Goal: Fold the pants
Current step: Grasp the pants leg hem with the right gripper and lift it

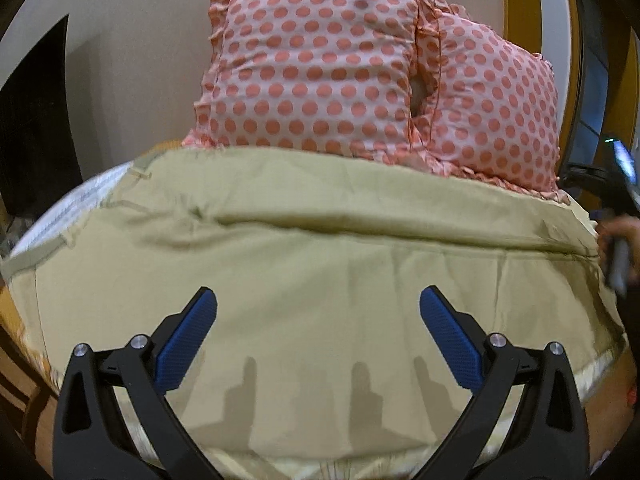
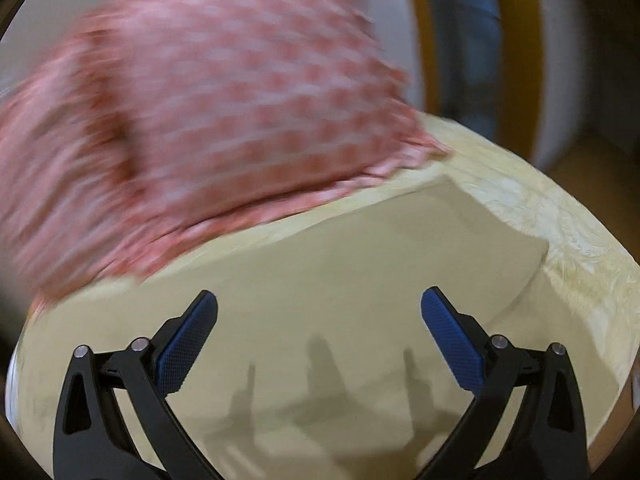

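Khaki pants (image 1: 304, 264) lie spread flat across the bed, waistband with belt loops at the left (image 1: 132, 176), a long crease running across the middle. My left gripper (image 1: 318, 304) hovers above the near part of the pants, jaws wide open and empty. In the right wrist view, which is motion-blurred, the pants (image 2: 320, 272) end at a leg hem on the right (image 2: 532, 264). My right gripper (image 2: 319, 304) hovers over this leg end, jaws wide open and empty. The right gripper and the hand holding it also show at the right edge of the left wrist view (image 1: 618, 256).
Two pink pillows with orange dots (image 1: 320, 68) lean against the wall behind the pants, also in the right wrist view (image 2: 208, 120). A pale patterned bedsheet (image 2: 580, 248) shows beyond the pants. A yellow door frame (image 1: 516, 0) stands at the right.
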Motion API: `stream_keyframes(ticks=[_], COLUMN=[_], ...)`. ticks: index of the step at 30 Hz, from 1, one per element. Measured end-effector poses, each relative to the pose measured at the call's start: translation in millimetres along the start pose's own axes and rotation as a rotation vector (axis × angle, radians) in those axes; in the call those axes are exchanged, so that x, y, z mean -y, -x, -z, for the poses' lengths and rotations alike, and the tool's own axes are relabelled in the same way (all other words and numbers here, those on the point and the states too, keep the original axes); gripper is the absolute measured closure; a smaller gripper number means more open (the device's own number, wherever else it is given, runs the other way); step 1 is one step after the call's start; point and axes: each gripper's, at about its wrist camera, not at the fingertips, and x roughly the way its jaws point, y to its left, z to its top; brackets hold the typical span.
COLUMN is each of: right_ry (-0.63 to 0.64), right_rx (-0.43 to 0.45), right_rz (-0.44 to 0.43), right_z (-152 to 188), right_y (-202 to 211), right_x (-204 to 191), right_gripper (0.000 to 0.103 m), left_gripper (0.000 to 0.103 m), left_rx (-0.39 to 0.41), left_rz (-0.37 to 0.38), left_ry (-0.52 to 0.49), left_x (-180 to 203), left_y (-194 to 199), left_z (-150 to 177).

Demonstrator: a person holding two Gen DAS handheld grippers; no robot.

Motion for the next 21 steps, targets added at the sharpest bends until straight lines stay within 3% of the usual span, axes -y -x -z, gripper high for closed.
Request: stream_keyframes(ticks=[4,7,9,11,12,13,16,21], right_ry=[-0.157,-0.203,-0.122,-0.092,-0.099,-0.102,-0.165,-0.255], right_rx=[-0.101,-0.154,-0.130,-0.098,-0.075,-0.062,-0.057,0.049], right_rz=[0.128,0.215,0.316,0.331,0.339,0.326,0.174,-0.119], right_z=[-44,-57,-60,-57,-54,-52,-48,-14], right_y=[-71,-108,-120,-122,-118,-115,-102,-26], right_x=[14,17,10,8,11,14,34,80], right_gripper=[0.024,0.026,0.034,0.039,0.054,0.069,0.097,0.098], left_gripper=[0.002,0.002,0.002,0.002,0.002,0.002,0.002,0.002], left_rx=[0.010,0.003,-0.015,-0.028,-0.032,-0.037,-0.036,-0.002], left_rz=[-0.009,-0.009,-0.008,-0.002,0.003,0.012,0.034,0.031], left_ry=[-0.025,-0.039,-0.042,-0.042,-0.039,-0.031,-0.004,0.038], left_x=[6,9,9,8,7,5,-1,-16], left_y=[-11,-21,-30,-34,-36,-37,-34,-19], left_z=[-14,-18,-20,-19,-17,-17,-16,-16])
